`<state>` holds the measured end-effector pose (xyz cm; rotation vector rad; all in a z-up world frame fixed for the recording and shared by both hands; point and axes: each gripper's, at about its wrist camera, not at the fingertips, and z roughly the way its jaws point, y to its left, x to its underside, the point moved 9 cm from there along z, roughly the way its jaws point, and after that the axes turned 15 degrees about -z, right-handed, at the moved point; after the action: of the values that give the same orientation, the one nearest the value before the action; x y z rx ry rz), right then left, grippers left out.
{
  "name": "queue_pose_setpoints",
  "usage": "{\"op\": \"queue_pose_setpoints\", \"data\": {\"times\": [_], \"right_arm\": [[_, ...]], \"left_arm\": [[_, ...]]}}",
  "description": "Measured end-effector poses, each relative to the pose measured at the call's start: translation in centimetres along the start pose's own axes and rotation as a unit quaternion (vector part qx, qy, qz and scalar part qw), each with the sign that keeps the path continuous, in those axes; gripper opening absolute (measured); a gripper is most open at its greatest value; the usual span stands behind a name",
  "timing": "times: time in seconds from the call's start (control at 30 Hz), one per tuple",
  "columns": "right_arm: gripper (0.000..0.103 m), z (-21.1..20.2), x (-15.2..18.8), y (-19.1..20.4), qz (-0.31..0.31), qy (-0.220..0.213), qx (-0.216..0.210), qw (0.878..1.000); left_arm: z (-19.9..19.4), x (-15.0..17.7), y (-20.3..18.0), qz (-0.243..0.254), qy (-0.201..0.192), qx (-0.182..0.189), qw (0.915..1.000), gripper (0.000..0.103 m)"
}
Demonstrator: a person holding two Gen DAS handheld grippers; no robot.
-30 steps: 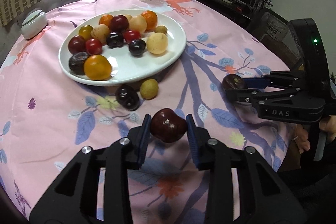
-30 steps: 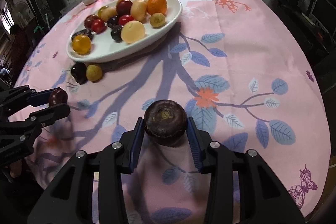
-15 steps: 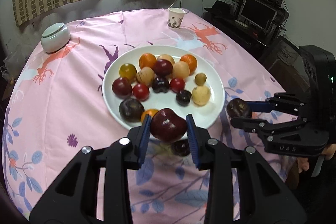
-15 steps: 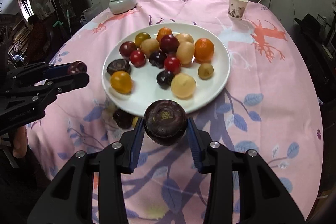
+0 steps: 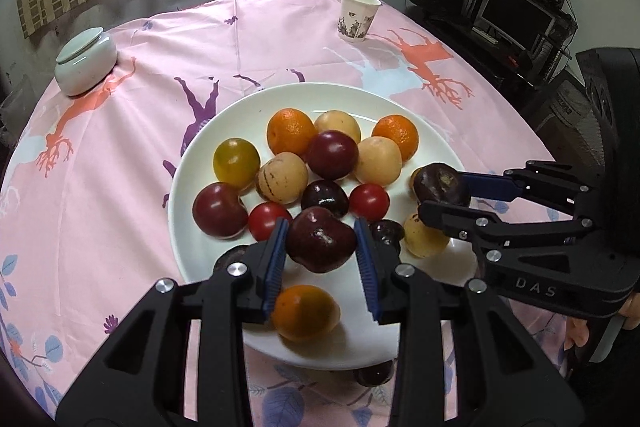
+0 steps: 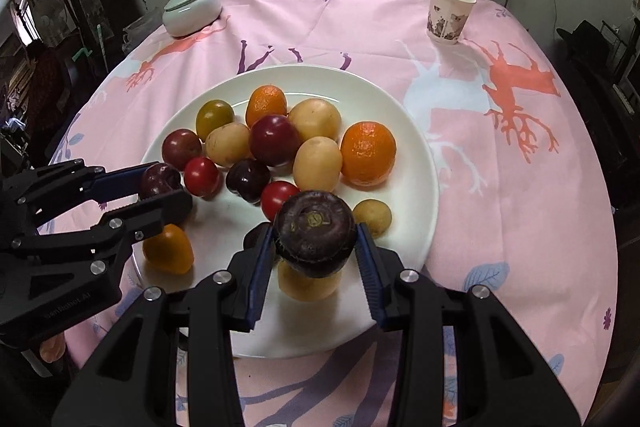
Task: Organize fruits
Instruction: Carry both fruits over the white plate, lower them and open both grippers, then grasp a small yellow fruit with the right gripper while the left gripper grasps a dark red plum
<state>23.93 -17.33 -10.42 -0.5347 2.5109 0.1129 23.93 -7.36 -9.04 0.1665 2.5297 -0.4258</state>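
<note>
A white plate in the middle of the pink cloth holds several fruits: oranges, red and dark plums, pale yellow fruits and small red tomatoes. My left gripper hangs over the plate's near left part, shut on a dark red plum. Beside it, my right gripper is over the plate's near right part, shut on a dark purple round fruit with a brown stem scar. Both fruits are held clear of the plate.
A paper cup stands at the far right of the table and a white lidded jar at the far left. One dark fruit lies on the cloth by the plate's near rim. A desk with a monitor stands to the right.
Both grippers have travelled forward from above the cloth near the table's front edge to above the plate, each carrying its fruit. The grips look unchanged.
</note>
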Motion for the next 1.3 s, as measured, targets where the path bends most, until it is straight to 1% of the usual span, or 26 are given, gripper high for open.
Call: {"op": "queue_pose_setpoints", "data": {"times": [0.1,0.13,0.17,0.2,0.23,0.27,0.33,0.43,0.5,0.57,0.6,0.73,0.83,1.0,1.1,1.3], "right_arm": [[0.042,0.5,-0.4,-0.1,0.002,-0.005,-0.008,1.0],[0.042,0.6,-0.6,0.0,0.002,-0.009,-0.009,1.0],[0.046,0.5,-0.9,-0.1,0.001,-0.017,-0.007,1.0],[0.052,0.2,-1.1,-0.2,0.002,-0.027,0.002,1.0],[0.059,-0.1,-1.3,-0.6,0.005,-0.035,0.017,0.999],[0.065,-0.7,-1.4,-0.9,0.008,-0.046,0.027,0.999],[0.065,-1.9,-1.5,-1.1,0.01,-0.059,0.025,0.998],[0.065,-4.3,-0.4,-0.6,0.011,-0.069,0.012,0.997],[0.065,-6.1,1.1,0.5,-0.002,-0.081,0.003,0.997],[0.067,-7.4,3.0,1.6,-0.017,-0.085,0.003,0.996],[0.068,-7.7,4.2,2.3,-0.025,-0.083,0.003,0.996],[0.068,-6.9,8.0,5.2,-0.037,-0.057,-0.009,0.998],[0.068,-5.6,9.4,7.1,-0.044,-0.038,-0.015,0.998],[0.068,-5.0,9.6,8.4,-0.065,-0.024,0.009,0.998],[0.068,-4.9,9.7,8.4,-0.061,-0.021,0.006,0.998],[0.068,-3.7,10.0,8.3,-0.057,-0.004,0.004,0.998]], "left_arm": [[0.5,-0.3,0.2,-0.003,0.003,-0.001,1.0,0.035],[0.6,-0.5,0.2,-0.005,0.0,-0.002,1.0,0.04],[0.5,-0.8,0.1,-0.006,-0.002,-0.003,1.0,0.064],[0.2,-1.1,0.2,-0.01,-0.009,-0.003,0.9999,0.071],[-0.3,-1.5,0.3,-0.018,-0.022,-0.001,0.9996,0.076],[-0.7,-1.6,0.3,-0.021,-0.023,0.007,0.9995,0.077],[-1.6,-1.9,0.7,-0.029,-0.026,0.013,0.9991,0.078],[-4.0,-1.2,1.6,-0.045,-0.045,0.019,0.9978,0.079],[-5.9,-0.1,2.1,-0.04,-0.066,0.015,0.9969,0.083],[-7.4,1.7,2.7,-0.03,-0.084,0.003,0.996,0.09],[-7.9,2.5,3.1,-0.028,-0.09,-0.002,0.9956,0.09],[-8.3,5.6,4.5,-0.033,-0.092,-0.025,0.995,0.09],[-7.8,6.9,4.8,-0.029,-0.078,-0.033,0.996,0.09],[-7.9,8.1,5.0,-0.027,-0.069,-0.035,0.9966,0.09],[-8.2,8.6,4.9,-0.026,-0.071,-0.033,0.9966,0.09],[-8.2,9.3,5.1,-0.03,-0.062,-0.03,0.9972,0.09]]}}
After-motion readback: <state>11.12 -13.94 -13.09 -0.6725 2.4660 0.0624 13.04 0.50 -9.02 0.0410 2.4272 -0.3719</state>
